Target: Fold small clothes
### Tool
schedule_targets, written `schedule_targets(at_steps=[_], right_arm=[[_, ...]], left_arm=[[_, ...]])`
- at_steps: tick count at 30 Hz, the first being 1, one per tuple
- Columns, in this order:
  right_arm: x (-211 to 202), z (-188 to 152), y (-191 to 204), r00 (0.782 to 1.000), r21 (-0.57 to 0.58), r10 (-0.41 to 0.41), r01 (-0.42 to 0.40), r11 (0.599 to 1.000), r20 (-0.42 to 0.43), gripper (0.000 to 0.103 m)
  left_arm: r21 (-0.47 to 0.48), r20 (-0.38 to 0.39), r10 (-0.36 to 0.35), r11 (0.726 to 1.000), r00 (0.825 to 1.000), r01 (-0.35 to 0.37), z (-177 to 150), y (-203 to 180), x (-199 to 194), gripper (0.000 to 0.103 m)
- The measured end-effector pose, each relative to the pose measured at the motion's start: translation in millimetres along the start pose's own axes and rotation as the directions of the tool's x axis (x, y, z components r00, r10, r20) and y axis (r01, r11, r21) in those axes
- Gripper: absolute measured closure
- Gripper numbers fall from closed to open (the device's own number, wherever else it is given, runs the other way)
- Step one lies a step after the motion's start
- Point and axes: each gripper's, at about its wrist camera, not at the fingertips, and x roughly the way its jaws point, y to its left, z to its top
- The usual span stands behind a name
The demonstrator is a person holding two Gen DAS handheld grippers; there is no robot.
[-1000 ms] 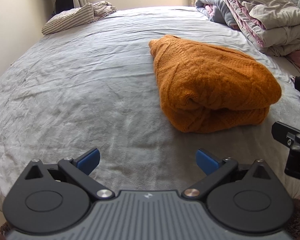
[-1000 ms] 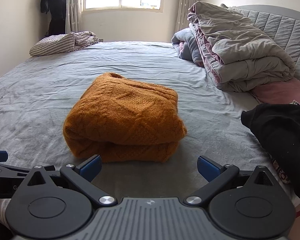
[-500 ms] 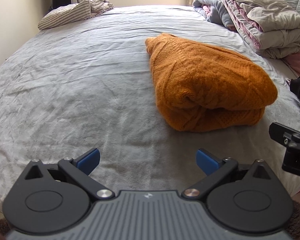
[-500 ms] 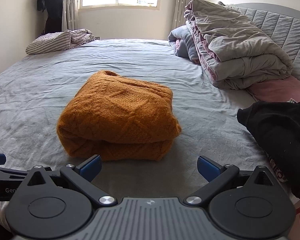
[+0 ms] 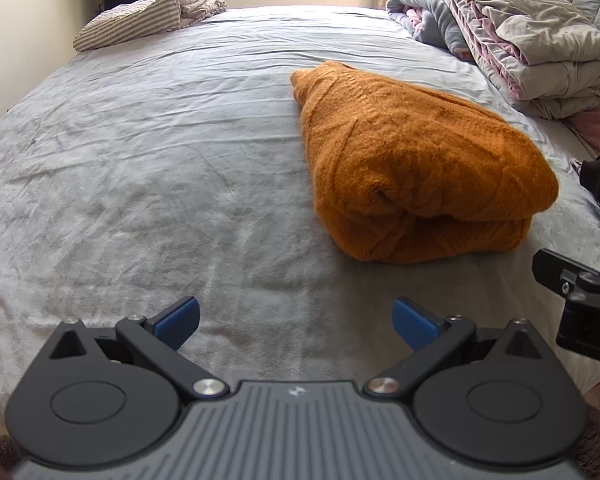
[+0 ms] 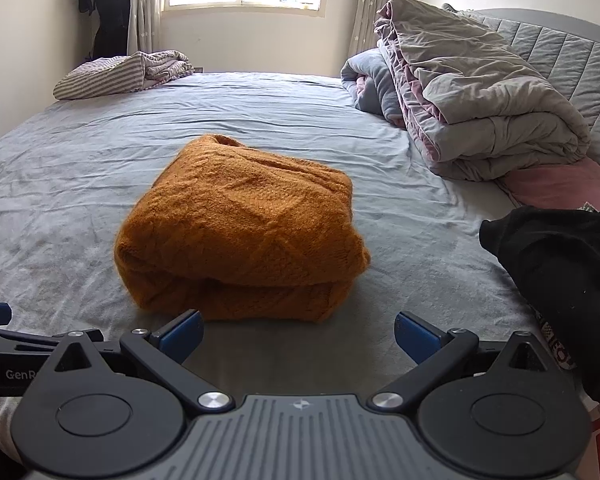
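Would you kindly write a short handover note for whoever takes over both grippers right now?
Left gripper: open, empty, above the grey bedsheet, short of the orange sweater.
Right gripper: open, empty, facing the sweater's near folded edge without touching it.
Sweater: folded into a compact bundle in the middle of the bed.
Black garment: bunched and unfolded at the right edge of the bed, beside the right gripper.
Done: the sweater looks finished.
Left: probably the black garment next; spread it flat, then fold. The quilt pile and striped bedding look like bedding, not part of the job.
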Motion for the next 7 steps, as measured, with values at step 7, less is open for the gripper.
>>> schedule_targets(at_steps=[7], right_arm=[[6.1, -0.6, 1.0, 1.0, 0.002, 0.001, -0.001, 1.0, -0.01, 0.001]], left_arm=[[-0.013, -0.018, -0.018, 1.0, 1.0, 0.018, -0.2, 2.2, 6.1, 0.001]])
